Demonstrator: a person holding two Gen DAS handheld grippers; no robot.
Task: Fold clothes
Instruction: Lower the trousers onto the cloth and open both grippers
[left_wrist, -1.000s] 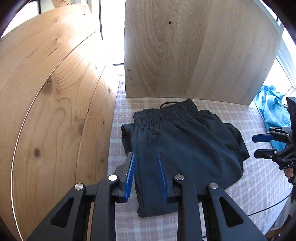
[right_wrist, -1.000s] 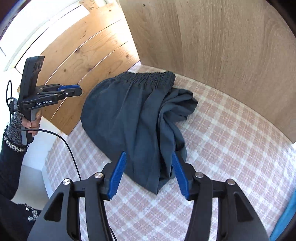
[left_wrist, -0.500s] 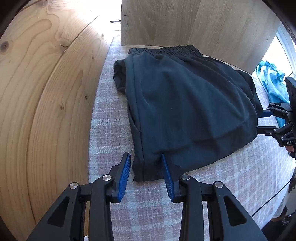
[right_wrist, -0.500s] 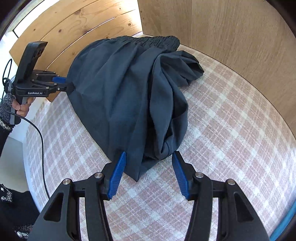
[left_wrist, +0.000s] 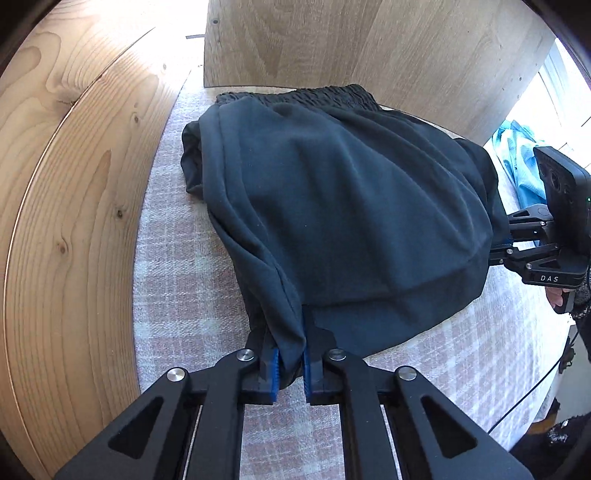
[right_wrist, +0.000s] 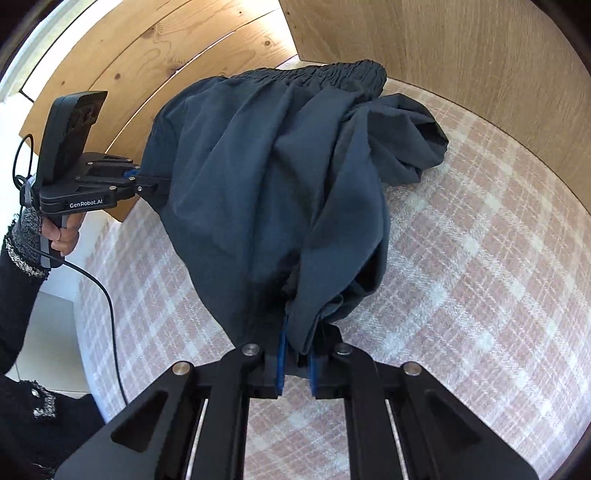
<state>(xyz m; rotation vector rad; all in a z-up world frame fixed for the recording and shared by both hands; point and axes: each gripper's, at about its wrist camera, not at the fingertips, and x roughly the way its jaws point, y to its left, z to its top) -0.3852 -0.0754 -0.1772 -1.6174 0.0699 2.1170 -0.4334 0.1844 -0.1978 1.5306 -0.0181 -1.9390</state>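
Dark navy shorts (left_wrist: 343, 206) with an elastic waistband at the far end lie on a pink plaid cloth. My left gripper (left_wrist: 290, 369) is shut on the hem corner of one leg, close to the left wooden panel. My right gripper (right_wrist: 295, 367) is shut on the other hem corner of the shorts (right_wrist: 269, 192). The fabric is stretched and lifted between the two grippers. The right gripper also shows in the left wrist view (left_wrist: 496, 247), and the left gripper in the right wrist view (right_wrist: 147, 184). One leg bunches in folds at the right (right_wrist: 410, 147).
Wooden panels (left_wrist: 74, 203) wall the surface on the left and at the back (left_wrist: 369, 48). A light blue garment (left_wrist: 517, 162) lies at the far right. A black cable (right_wrist: 107, 295) hangs from the left gripper over the table's edge.
Both grippers moved forward onto the shorts' hem and shut on it. The hem is now lifted off the cloth.
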